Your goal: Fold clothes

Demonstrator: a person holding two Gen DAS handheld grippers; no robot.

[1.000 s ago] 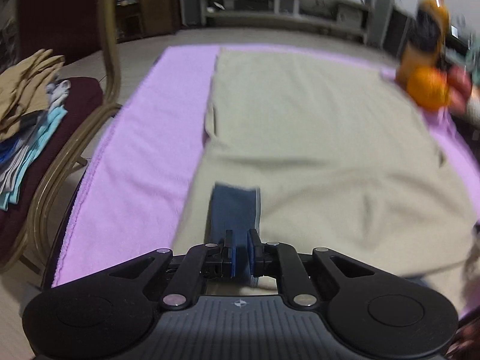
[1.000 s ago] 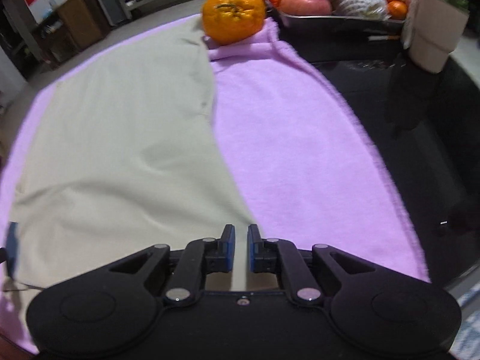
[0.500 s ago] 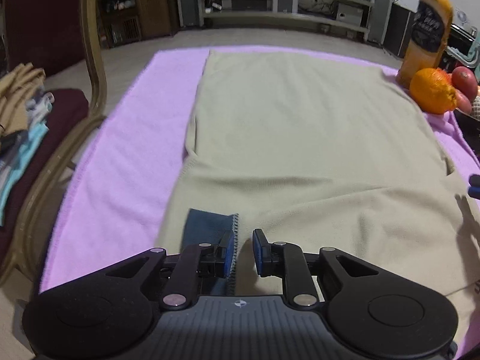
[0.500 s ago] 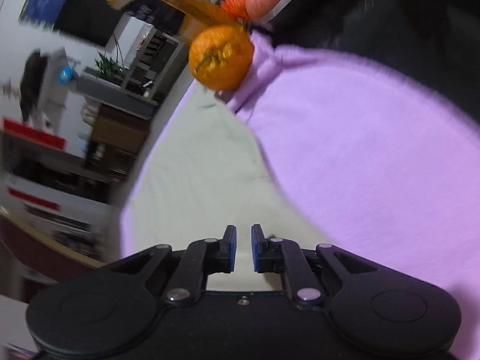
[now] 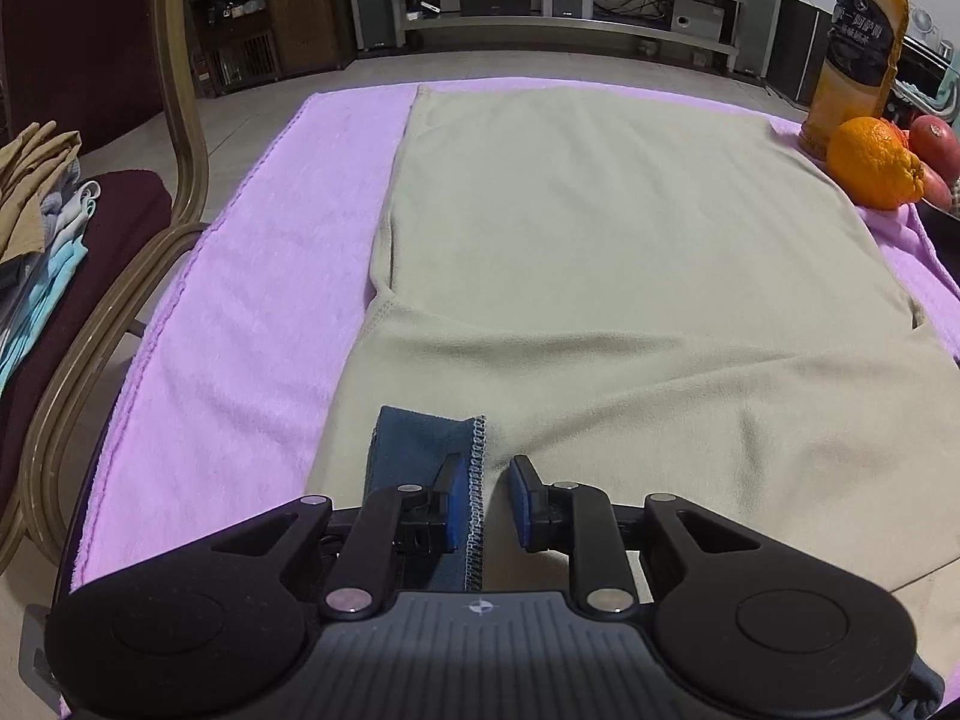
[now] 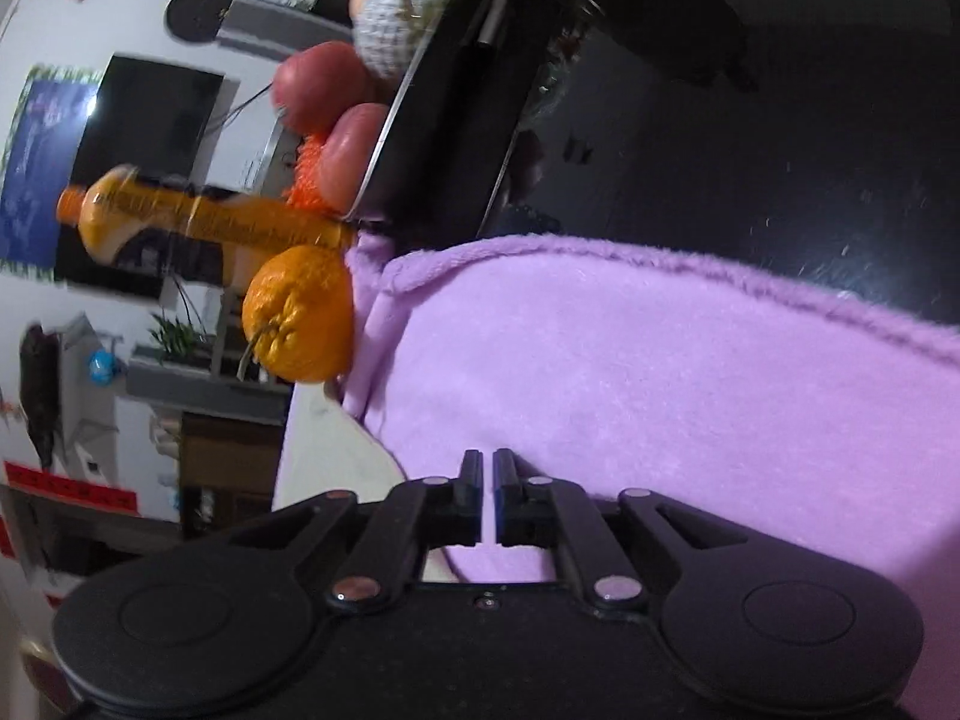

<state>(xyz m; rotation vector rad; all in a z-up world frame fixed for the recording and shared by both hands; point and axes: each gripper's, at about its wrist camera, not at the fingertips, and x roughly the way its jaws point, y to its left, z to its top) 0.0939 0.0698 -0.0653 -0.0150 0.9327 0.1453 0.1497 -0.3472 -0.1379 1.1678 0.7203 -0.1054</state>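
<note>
A beige garment [image 5: 600, 252] lies spread flat on a purple towel [image 5: 252, 300]. Its near edge is folded over and shows a dark blue cuff [image 5: 414, 450] with a stitched hem. My left gripper [image 5: 485, 480] is open just above that near edge, and the cuff's hem lies loose between its jaws. My right gripper [image 6: 487, 468] is shut and empty, rolled on its side over the purple towel [image 6: 630, 396]. A strip of the beige garment [image 6: 336, 468] shows at its left.
An orange [image 5: 873, 162], a juice bottle [image 5: 852, 48] and apples [image 5: 933, 141] stand at the far right of the towel. A chair [image 5: 120, 276] with a pile of folded clothes [image 5: 36, 222] is on the left. A fruit tray [image 6: 396, 138] sits on the dark tabletop [image 6: 750, 168].
My left gripper has let go of the blue cuff and opened. My right gripper has rolled onto its side and swung away from the garment toward the towel's edge.
</note>
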